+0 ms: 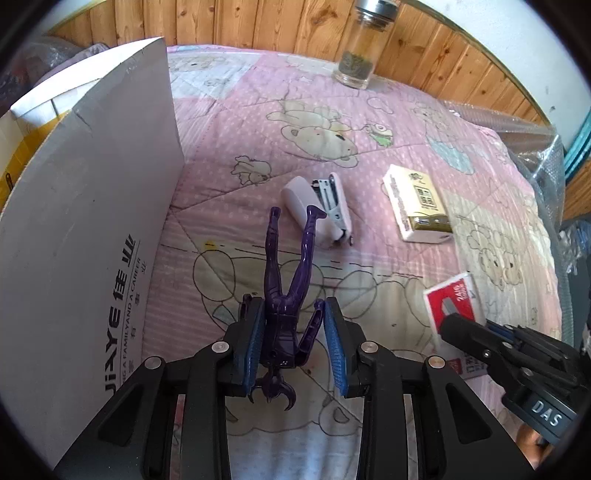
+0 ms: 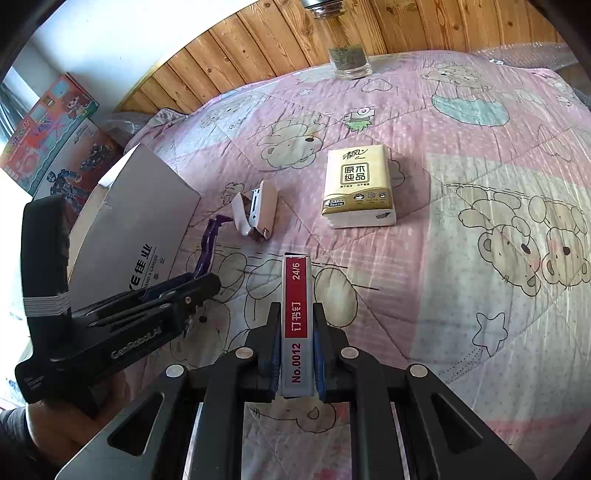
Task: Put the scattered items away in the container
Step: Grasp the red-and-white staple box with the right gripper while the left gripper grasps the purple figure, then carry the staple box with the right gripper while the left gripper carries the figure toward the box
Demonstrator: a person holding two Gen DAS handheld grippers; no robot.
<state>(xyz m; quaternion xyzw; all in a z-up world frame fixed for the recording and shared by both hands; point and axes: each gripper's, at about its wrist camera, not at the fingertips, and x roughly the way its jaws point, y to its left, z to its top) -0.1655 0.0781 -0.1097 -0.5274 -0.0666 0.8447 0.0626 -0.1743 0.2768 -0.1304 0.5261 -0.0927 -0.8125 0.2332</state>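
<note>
— Wood panelling (image 1: 258,22) backs a bed under a pink bear-print quilt (image 1: 369,122); a glass jar (image 1: 356,62) stands at its far edge.

— Both jaws?

— Left gripper (image 1: 293,343) clamps a purple figure (image 1: 288,295) beside the grey box (image 1: 92,221); right gripper (image 2: 295,354) clamps a staple box (image 2: 295,321) above the quilt.

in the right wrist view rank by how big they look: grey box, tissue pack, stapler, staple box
1. grey box
2. tissue pack
3. staple box, though it sits closest to the camera, so its rank is unsure
4. stapler
</note>
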